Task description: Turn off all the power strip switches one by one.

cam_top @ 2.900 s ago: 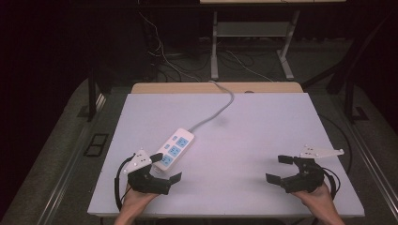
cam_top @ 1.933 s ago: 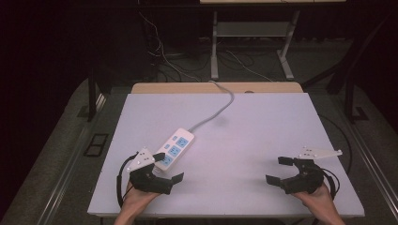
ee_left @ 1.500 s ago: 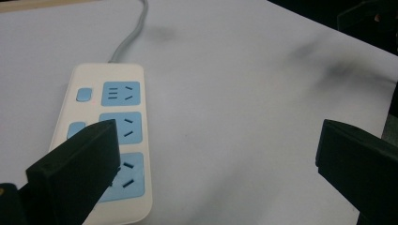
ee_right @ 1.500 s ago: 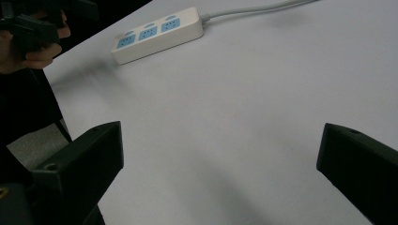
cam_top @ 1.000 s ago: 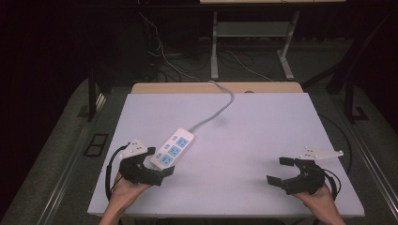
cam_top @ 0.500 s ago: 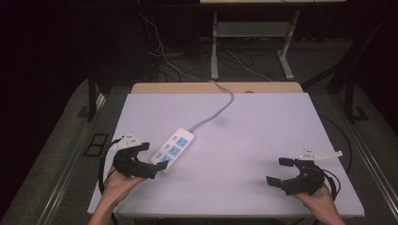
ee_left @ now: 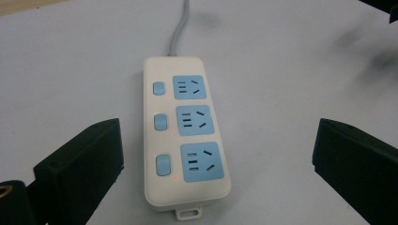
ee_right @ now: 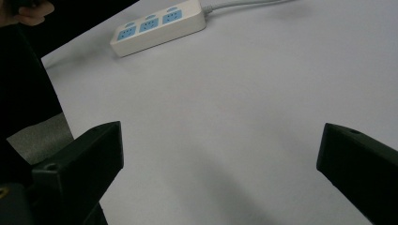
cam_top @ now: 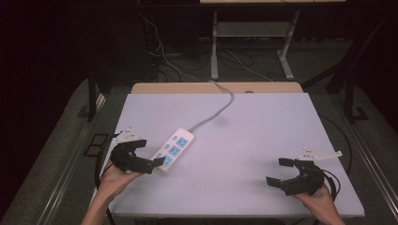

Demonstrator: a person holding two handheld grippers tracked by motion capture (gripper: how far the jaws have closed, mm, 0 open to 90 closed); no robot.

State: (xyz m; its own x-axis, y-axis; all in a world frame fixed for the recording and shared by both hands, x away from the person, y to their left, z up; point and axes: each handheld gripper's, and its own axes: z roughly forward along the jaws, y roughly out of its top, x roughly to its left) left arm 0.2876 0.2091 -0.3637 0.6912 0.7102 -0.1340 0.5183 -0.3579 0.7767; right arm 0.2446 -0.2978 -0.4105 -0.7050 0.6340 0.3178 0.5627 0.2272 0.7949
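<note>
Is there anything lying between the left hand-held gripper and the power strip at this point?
Nothing visible. The left hand-held gripper is open, its jaws either side of the power strip's near end, with bare table around it. The right hand-held gripper is far off, also open.

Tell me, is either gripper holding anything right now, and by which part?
Nothing is held. The left gripper is open, with the power strip lying between its spread fingers, untouched. The right gripper is open over the bare table.
</note>
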